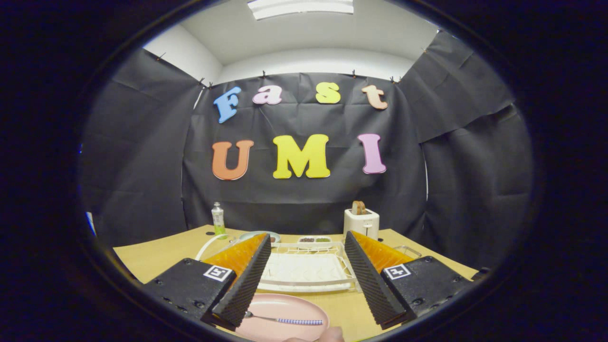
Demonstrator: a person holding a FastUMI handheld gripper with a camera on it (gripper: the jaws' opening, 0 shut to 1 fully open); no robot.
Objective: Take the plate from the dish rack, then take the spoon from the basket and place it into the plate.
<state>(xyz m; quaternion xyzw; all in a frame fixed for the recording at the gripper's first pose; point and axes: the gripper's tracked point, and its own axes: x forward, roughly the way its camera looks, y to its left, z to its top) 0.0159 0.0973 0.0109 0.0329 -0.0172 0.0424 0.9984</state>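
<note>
Ribbed black gripper [304, 304] fingers are spread wide, level above the wooden table [156, 256], clamping nothing. Between them at 6 o'clock lies the smooth, round pink plate [285, 306] bearing the checker-handled spoon [285, 320]; the white wire dish rack [306, 270] stands beyond at 12 o'clock.

- The camera rides on the tool [304, 285], just behind its two fingers, which rise spread wide apart from the lower left and lower right of the frame.
- It looks forward and roughly level across the table [156, 256] toward the booth's back wall.
- It sits low and close to the tabletop; the pink plate [285, 311] lies at bottom centre.
</note>
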